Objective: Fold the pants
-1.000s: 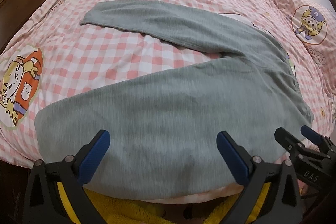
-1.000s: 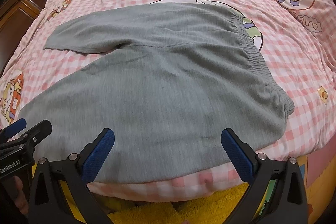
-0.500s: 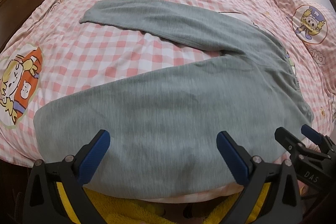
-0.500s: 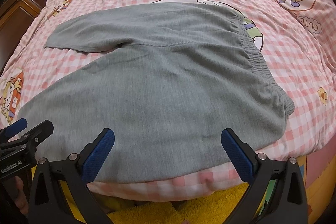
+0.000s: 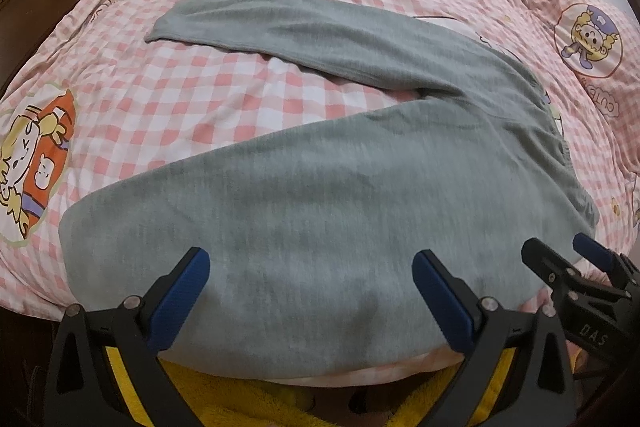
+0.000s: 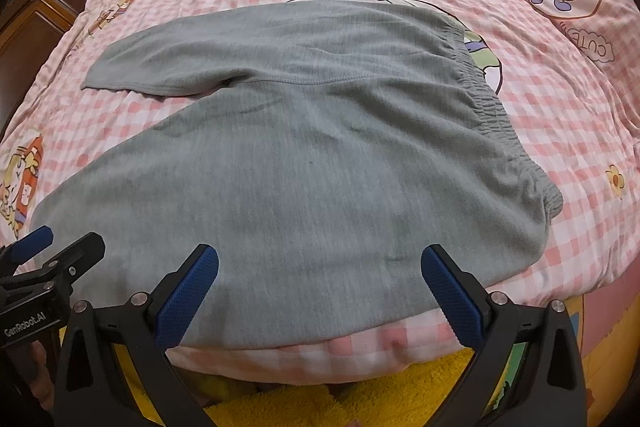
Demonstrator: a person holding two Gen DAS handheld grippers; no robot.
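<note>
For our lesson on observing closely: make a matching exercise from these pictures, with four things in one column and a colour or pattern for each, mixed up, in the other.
Things:
1. pants
2. bedcover
3. gripper pads
4. fluffy fabric below the bed edge

Colours:
A. yellow
B. blue
C. grey
D. pink and white checks

Pairs: 1-C, 2-D, 3-B, 4-A

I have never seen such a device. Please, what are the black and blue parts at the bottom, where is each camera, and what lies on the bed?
A person holds one handheld clamp in each hand, with a wide-angle camera looking along its two fingers. One picture comes from the left gripper, the other from the right gripper. Both are open and hold nothing. On the pink checked bedcover lie grey pants, flat, with the legs spread apart and the elastic waistband to the right.
</note>
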